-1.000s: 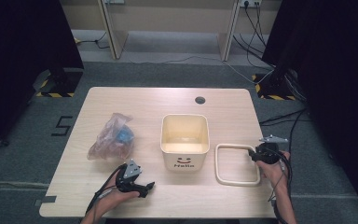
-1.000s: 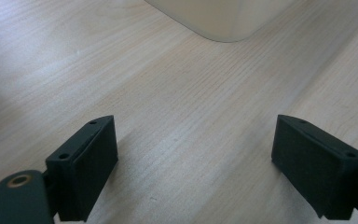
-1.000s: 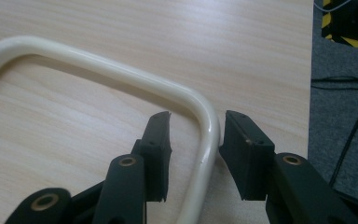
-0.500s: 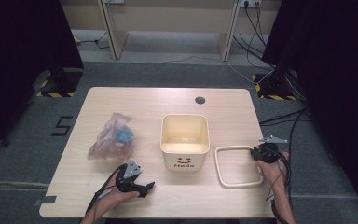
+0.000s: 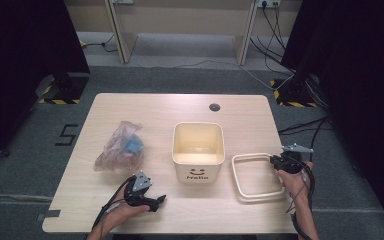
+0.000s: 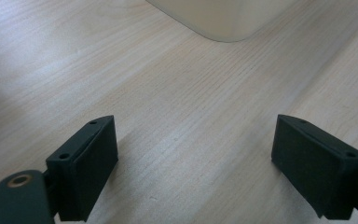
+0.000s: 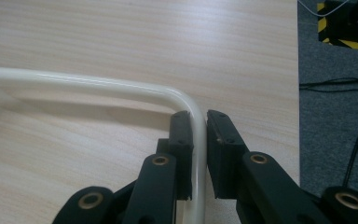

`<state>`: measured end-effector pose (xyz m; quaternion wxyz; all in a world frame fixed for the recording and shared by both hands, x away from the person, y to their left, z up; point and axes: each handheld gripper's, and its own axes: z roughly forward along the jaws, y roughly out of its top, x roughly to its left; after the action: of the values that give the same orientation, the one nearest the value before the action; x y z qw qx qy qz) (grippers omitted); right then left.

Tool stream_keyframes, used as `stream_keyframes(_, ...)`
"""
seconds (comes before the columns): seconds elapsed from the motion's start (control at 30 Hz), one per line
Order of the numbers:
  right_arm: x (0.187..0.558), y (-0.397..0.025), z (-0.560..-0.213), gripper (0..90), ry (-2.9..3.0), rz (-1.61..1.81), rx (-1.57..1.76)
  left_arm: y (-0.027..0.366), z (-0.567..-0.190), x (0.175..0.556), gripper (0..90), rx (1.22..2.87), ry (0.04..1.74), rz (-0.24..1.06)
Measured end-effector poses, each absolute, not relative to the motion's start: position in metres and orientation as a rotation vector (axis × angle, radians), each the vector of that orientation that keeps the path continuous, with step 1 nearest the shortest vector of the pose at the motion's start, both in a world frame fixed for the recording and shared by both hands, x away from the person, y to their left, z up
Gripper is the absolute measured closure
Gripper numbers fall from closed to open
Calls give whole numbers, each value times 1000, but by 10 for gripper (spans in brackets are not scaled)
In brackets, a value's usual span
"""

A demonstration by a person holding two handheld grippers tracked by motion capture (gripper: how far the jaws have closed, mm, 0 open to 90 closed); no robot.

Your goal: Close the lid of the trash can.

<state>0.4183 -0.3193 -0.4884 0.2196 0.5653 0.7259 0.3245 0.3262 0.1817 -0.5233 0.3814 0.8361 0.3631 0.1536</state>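
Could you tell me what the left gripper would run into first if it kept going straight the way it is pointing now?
Probably the cream bin: beyond the open left gripper there is bare table, then the bin's rounded lower corner ahead, though the depth is hard to judge.

My right black two-jaw gripper [image 7: 199, 154] is clamped on a glossy cream-white rounded plastic frame [image 7: 121, 86]. My left black two-jaw gripper [image 6: 196, 158] carries a grey plate on top and brass-coloured rivets. The pale cream square plastic bin [image 5: 198, 150] has a dark smiling face and dark lettering on its front. The crinkled clear plastic bag [image 5: 120, 147] shows pinkish-brown with something blue inside. The light wooden table [image 5: 155, 107] has fine straight grain.
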Motion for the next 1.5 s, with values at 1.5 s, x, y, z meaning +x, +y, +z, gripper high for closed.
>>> stream_keyframes(1.5, 435, -219, -368, 814, 1987, 1332, 1194, 158, -441, 324, 153, 1977, 737, 499)
